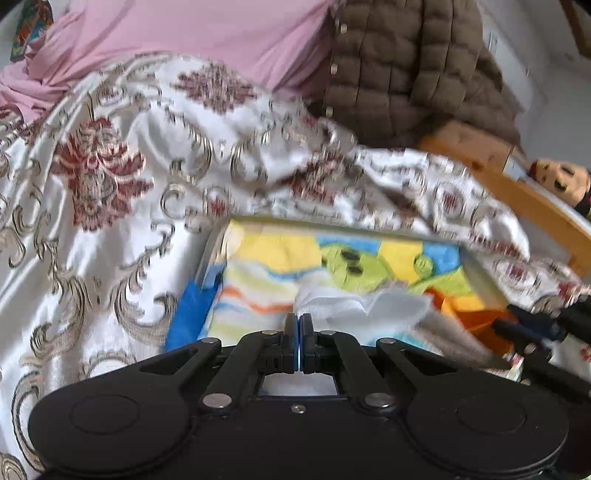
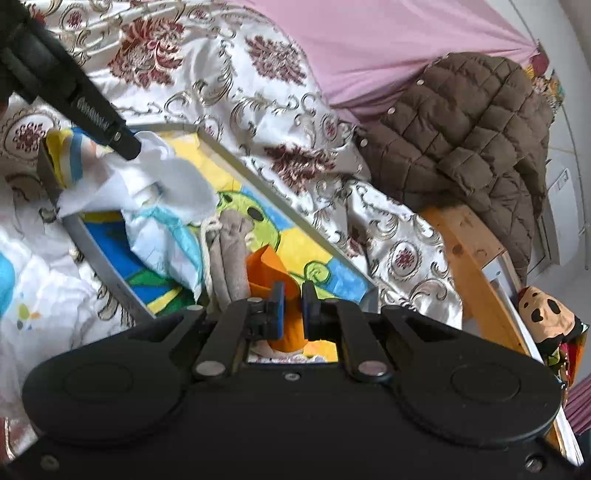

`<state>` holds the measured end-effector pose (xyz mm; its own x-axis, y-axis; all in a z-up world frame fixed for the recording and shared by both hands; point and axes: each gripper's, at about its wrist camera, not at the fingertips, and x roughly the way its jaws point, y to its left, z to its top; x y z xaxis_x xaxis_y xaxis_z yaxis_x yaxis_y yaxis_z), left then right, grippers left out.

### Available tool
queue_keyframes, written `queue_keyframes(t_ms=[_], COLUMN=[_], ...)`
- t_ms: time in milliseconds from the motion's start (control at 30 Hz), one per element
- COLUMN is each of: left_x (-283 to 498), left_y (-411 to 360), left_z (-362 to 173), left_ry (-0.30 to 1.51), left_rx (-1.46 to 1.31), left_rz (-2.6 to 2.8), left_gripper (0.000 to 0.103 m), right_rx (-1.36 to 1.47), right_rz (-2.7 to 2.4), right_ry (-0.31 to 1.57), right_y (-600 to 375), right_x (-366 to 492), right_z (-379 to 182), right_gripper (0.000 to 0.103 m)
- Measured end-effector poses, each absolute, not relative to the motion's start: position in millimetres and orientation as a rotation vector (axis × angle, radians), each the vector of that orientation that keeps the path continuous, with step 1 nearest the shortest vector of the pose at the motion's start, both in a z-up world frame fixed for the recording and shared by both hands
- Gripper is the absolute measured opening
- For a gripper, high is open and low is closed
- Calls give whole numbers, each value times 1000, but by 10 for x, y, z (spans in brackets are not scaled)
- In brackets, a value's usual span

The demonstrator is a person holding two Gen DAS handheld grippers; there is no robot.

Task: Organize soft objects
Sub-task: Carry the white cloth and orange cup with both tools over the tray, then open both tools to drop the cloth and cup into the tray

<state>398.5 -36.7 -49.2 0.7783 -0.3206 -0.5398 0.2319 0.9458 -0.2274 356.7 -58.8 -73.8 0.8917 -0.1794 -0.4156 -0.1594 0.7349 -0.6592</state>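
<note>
A shallow grey tray lined with a bright cartoon towel lies on the bed. My left gripper is shut on a white cloth at the tray's near side; the same cloth and the left gripper's finger show in the right wrist view. My right gripper is shut on an orange cloth over the tray. A grey-brown drawstring pouch lies beside the orange cloth. The right gripper's fingers show at the right edge of the left wrist view.
A white floral bedspread surrounds the tray, over a pink sheet. A brown quilted jacket lies on the wooden bed frame. A plush doll sits past the frame. A white printed cloth lies left.
</note>
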Motion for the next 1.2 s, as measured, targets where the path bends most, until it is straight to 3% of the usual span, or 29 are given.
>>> queue_keyframes(t_ms=[367,467,633,900,1100,1200], left_x=[3942,3913,3817,3534,3226,3074], left_y=[-433,-452,-500,-425,-411,-397], left_z=[-517,-474,-394,-194,-18,101], left_ry=[662,662,644,582,523,479], left_rx=[-144,-145,-119,-179,-188,-189], left_rz=[-334,-348,-356,-339,-325,-315], left_gripper=[3,14,23,56,70,76], right_rx=[-713,-703,-672,-566,-496,-467], right_rz=[10,6,-6,-57,-76,-85], right_ry=[499,492,472,383,294,252], right_y=[-625,-633,-674,-803,-849,-894], right_x=[3586,3547,3433,3153,2855,2705], right_z=[-704,-691,-599,-327,-64,51], right_gripper=[18,21,35,61,78,82])
